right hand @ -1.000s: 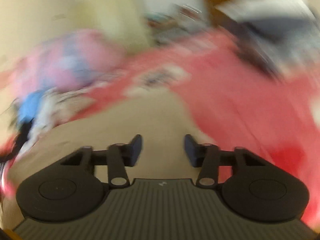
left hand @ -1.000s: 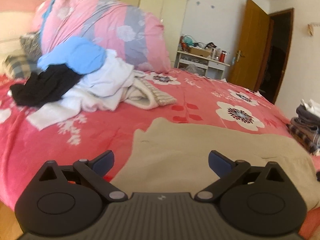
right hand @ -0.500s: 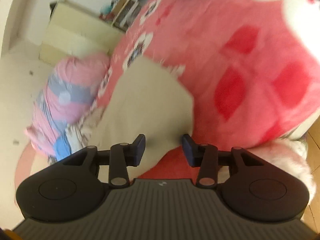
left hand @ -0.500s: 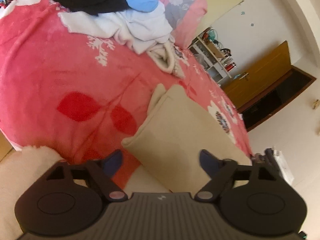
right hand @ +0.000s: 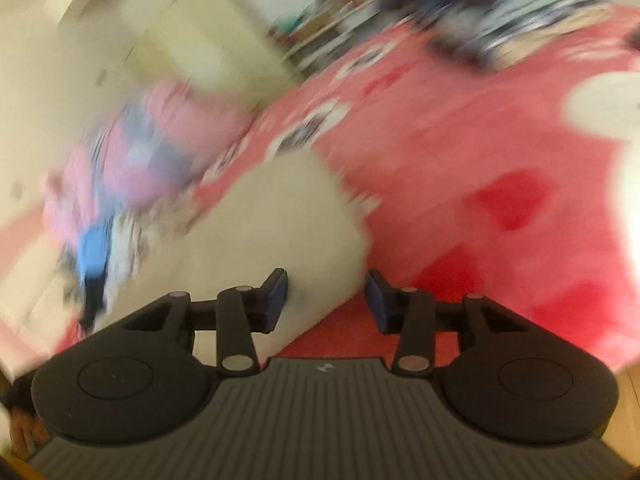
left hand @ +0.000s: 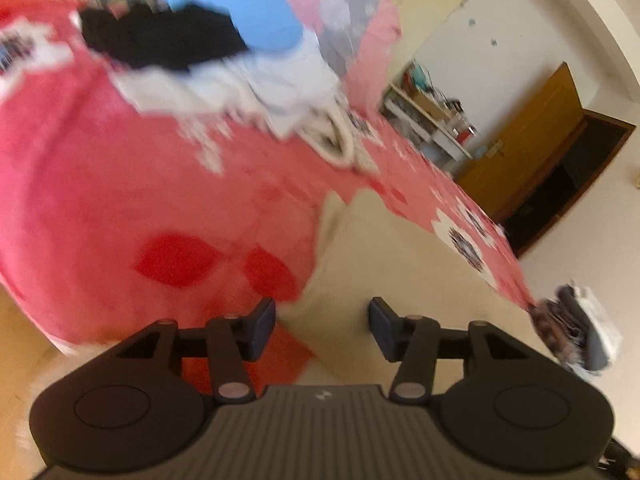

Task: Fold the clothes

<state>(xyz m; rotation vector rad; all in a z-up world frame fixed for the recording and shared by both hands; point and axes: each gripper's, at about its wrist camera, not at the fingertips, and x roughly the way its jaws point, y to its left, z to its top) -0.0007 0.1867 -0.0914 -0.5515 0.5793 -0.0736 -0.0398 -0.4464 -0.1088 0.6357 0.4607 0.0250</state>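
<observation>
- Beige garment (left hand: 404, 276) spread flat on the red floral bedspread (left hand: 120, 184), its near edge by the bed's front edge, directly ahead of both grippers.
- Left gripper (left hand: 322, 326) poised at the garment's near left corner: jaws half apart and closing, the corner's cloth showing between them, pads apparently not yet pressing on it.
- Right gripper (right hand: 326, 300) poised at the garment's near right corner (right hand: 320, 280): jaws half apart and opening, the cloth's edge showing between them, nothing gripped.
- Long axis of the garment running away from the grippers, toward the far side of the bed; each hand near its own corner, neither clearly nearer, by best judgement.
- Likely next: pinching both near corners and carrying them away along that axis to fold the garment in half.
- Beyond the garment, to its far left: heap of unfolded clothes (left hand: 224, 52), well apart from it.
- To the garment's right: stack of folded clothes (left hand: 576, 328) at the bedspread's edge.
- Both views blurred, so exact contact of pads with cloth not certain.
</observation>
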